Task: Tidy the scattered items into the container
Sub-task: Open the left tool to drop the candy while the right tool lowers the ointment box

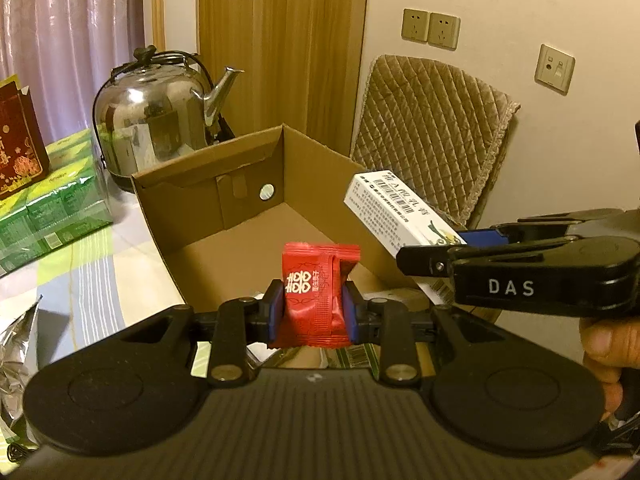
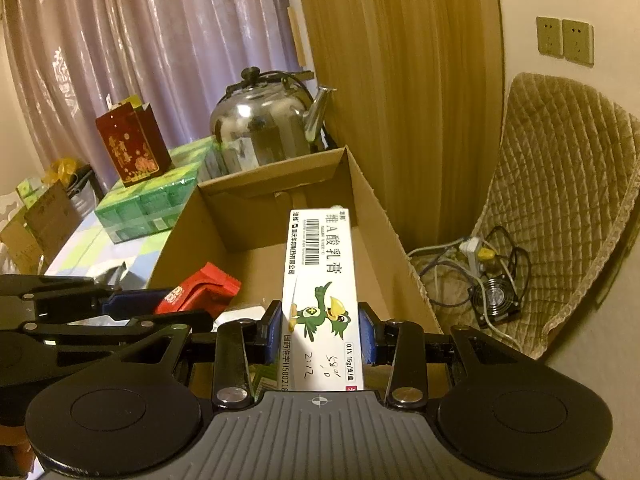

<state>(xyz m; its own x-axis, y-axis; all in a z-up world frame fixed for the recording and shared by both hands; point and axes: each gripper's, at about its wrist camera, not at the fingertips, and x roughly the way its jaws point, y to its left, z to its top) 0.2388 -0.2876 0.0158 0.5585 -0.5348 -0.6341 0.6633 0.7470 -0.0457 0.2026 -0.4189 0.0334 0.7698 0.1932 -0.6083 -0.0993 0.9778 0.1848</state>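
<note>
**Both tools loaded over the open cardboard box**

Left tool [image 1: 312, 312]: blue pads are pinching a small red foil-wrapped candy packet [image 1: 316, 292] with white double-happiness print, held upright, its top edge sticking up above the fingers. The packet is hanging over the near edge of the open brown cardboard box [image 1: 224, 184], not touching the box floor.

Right tool [image 2: 320, 334]: fingers are clamping the sides of a long white ointment carton [image 2: 322, 280] with a green cartoon bird and barcode. The carton is pointing forward, away from the tool, its far end reaching over the box interior toward the back wall. In the left wrist view the same carton is slanting in from the right side of the box, above its right wall.

A person's fingers [image 1: 604, 344] are showing at the right tool's handle.

The box is sitting on a tabletop covered with a pastel checked cloth [image 1: 80, 264]. Behind the box, a shiny steel kettle [image 1: 156, 116] is standing. Left of the box, a stack of green shrink-wrapped packs [image 2: 148, 204] is carrying a dark red gift bag [image 2: 132, 144]. Right of the box, a quilted tan chair cushion [image 1: 432, 136] is leaning against the wall.
</note>
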